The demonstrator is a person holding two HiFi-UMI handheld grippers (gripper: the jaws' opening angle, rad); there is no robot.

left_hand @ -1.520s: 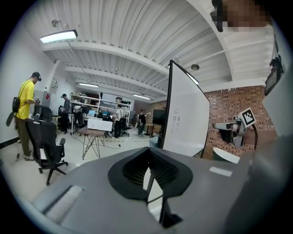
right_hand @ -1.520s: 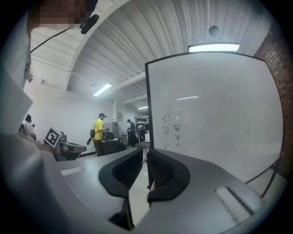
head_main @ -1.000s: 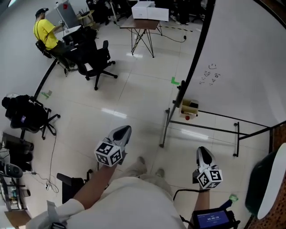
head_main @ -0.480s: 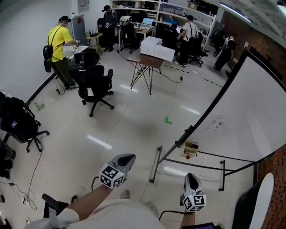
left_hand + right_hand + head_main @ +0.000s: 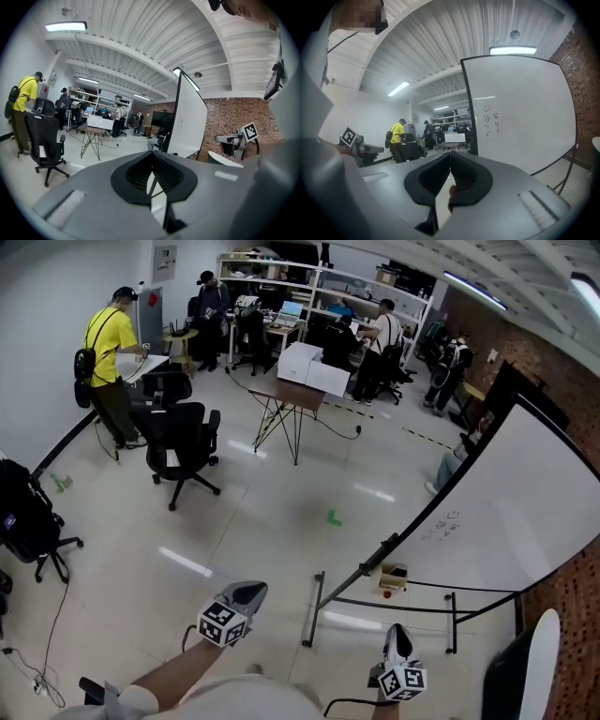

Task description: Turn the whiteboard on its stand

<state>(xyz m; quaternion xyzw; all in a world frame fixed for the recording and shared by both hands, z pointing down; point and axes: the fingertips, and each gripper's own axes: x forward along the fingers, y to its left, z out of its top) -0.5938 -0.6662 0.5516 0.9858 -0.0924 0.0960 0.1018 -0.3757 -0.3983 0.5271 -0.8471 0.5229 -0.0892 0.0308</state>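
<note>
Whiteboard (image 5: 525,512) on the right, up on its black stand (image 5: 314,610), well apart from both grippers; left gripper (image 5: 253,591) near centre, jaws together, nothing in them; right gripper (image 5: 397,632) near, on the near side of the stand's base bars, jaws have just been closing and now meet, nothing between. Stand's near leg lies between the left gripper and the board; small box (image 5: 394,575) and a red bit (image 5: 385,593) sit low by the board's near-left corner. Further left: green mark (image 5: 334,517) on the floor, black office chair (image 5: 183,451), trestle table (image 5: 291,395) with white boxes (image 5: 314,371), person in a yellow shirt (image 5: 108,352) far left; shelves (image 5: 309,287) and more people at the far end. Brick wall (image 5: 572,596) right of the board. Board's right edge cut off in the head view; writing (image 5: 491,119) too small to read; red bit too small to identify.
</note>
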